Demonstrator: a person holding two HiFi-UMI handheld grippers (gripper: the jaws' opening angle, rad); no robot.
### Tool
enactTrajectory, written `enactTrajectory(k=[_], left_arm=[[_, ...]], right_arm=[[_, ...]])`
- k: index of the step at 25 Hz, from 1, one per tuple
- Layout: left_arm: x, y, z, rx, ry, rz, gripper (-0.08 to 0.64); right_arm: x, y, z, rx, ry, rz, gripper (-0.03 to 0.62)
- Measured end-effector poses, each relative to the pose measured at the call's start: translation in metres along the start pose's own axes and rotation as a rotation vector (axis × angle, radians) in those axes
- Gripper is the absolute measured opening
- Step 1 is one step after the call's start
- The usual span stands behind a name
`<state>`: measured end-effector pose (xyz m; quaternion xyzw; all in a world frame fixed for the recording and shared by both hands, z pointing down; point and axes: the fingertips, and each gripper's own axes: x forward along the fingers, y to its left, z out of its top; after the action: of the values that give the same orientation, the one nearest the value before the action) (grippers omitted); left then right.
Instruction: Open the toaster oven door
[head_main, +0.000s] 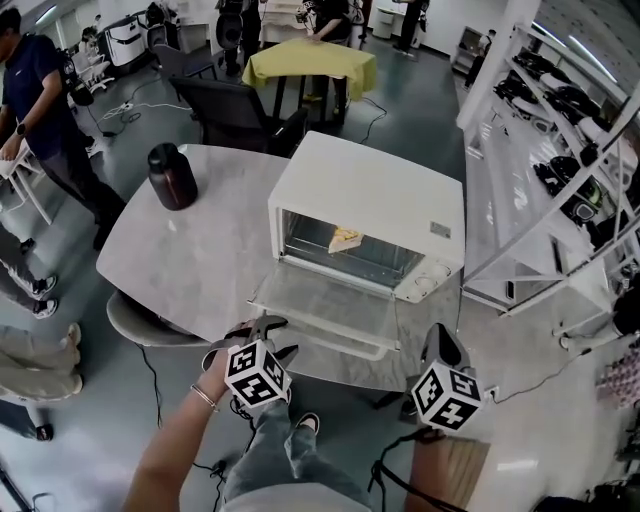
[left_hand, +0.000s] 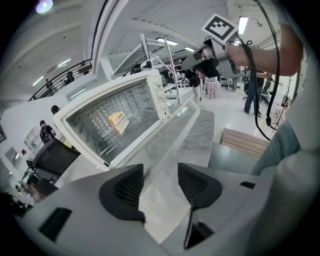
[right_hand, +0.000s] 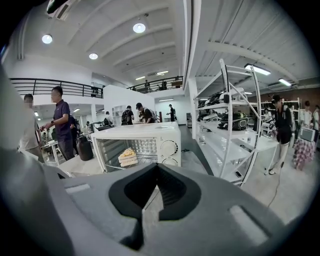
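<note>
The white toaster oven (head_main: 370, 195) stands on the grey marble table (head_main: 190, 250). Its glass door (head_main: 330, 310) is folded down flat toward me. A yellow piece of layered food (head_main: 345, 238) lies on the rack inside. My left gripper (head_main: 262, 325) hovers at the table's front edge, just left of the door's handle, open with nothing between its pads (left_hand: 127, 187). Off the door's right corner, my right gripper (head_main: 440, 342) is shut on nothing. The right gripper view shows the oven (right_hand: 140, 145) and the food (right_hand: 128, 156) straight ahead.
A dark jar (head_main: 172, 176) stands at the table's back left. A white shelving rack (head_main: 560, 150) runs close along the right. Dark chairs (head_main: 235, 110) and a yellow-covered table (head_main: 310, 60) are behind. People stand at the left (head_main: 35, 90).
</note>
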<state>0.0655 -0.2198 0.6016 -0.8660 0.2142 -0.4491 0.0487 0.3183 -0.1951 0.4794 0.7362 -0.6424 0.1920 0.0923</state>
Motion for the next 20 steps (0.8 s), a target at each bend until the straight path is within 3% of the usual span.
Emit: enactTrajectory(k=[20], left_arm=[[0.035, -0.033, -0.047, -0.23, -0.009, -0.019, 0.216]], right_arm=[[0.025, -0.01, -0.046, 0.009, 0.098, -0.022, 0.005]])
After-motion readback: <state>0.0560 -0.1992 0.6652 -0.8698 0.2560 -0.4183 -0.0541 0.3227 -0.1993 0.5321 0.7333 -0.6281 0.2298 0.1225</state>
